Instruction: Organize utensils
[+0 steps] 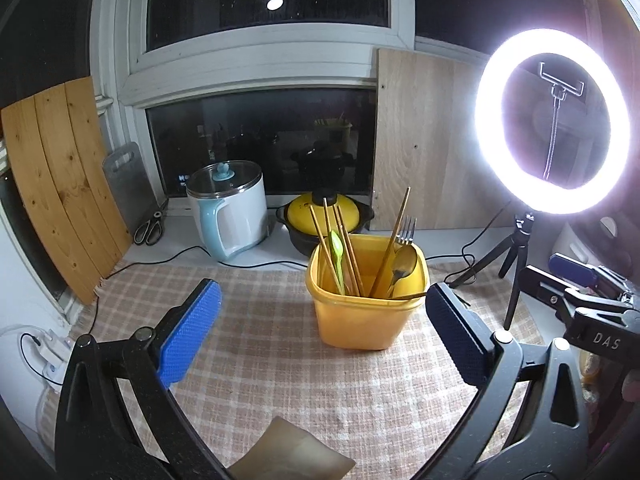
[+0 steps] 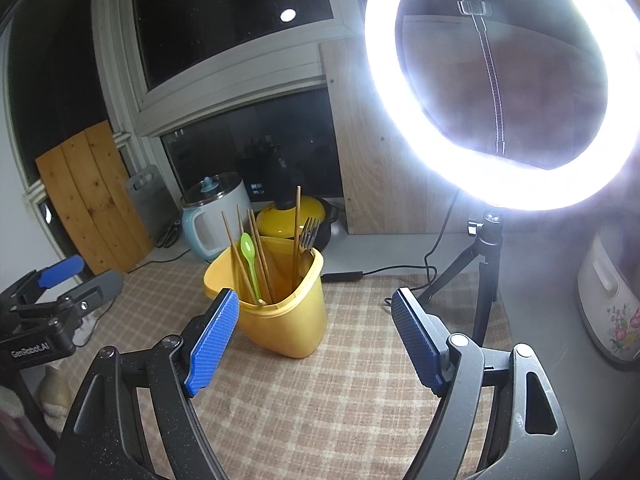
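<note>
Utensil tub on worktop, window behind

Tub stands on the cloth mid-worktop; chopsticks, fork and spoons upright in it. Behind it: kettle left, pot right, on the sill. Scissors and boards far left; ring light right of tub.

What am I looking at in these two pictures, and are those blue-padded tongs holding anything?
No robot here: a person carries one pair of tongs in each hand, each with a camera looking along its fingers. One picture is from the left tongs, the other from the right tongs. Both stand open and empty. On the checked tablecloth sits a yellow container holding wooden chopsticks, a green spoon, a fork and a metal spoon. A ring light glares at the right.
</note>
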`<state>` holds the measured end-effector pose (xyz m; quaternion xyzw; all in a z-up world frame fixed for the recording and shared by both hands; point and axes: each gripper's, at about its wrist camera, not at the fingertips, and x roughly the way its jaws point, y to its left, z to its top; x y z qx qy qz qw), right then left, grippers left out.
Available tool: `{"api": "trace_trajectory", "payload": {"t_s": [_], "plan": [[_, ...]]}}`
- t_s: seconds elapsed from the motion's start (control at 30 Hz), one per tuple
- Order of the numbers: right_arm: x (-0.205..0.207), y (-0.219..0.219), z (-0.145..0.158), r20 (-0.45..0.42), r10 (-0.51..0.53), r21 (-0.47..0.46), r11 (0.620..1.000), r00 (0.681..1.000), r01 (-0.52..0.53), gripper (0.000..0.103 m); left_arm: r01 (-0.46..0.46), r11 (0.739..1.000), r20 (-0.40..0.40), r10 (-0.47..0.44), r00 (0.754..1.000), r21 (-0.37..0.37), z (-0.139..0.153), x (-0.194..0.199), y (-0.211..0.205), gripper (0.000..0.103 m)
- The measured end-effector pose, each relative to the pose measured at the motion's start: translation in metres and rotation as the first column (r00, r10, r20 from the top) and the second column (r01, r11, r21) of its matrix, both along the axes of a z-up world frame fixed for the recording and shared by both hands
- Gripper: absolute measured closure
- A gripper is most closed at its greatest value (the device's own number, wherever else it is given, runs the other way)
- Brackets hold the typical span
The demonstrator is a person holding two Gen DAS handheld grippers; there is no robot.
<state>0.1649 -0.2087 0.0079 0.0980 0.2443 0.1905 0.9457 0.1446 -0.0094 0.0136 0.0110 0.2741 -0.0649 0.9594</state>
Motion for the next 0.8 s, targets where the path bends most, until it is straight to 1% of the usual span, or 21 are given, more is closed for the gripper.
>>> {"api": "trace_trajectory", "payload": {"t_s": [0.53, 0.63, 0.8], "plan": [[0.0, -0.0035, -0.0017, -0.015, -0.012, 0.02, 1.0, 1.0, 0.012, 0.024, -0.003, 1.0, 0.009, 0.003, 1.0, 0.002, 0.0041, -0.002, -0.0005, 0.0], [0.0005, -0.0038, -0.0027, -0.02, -0.012, 0.022, 1.0, 1.0, 0.012, 0.024, -0.008, 1.0, 0.025, 0.008, 1.0, 0.016, 0.0035, -0.0037, -0.0016, 0.0], [0.0017, -0.0048, -0.0045, -0.032, -0.014, 0.033, 0.999, 0.999, 0.015, 0.024, -0.01, 1.0, 0.025, 0.009, 1.0, 0.02, 0.0031, -0.0042, -0.0024, 0.0]]}}
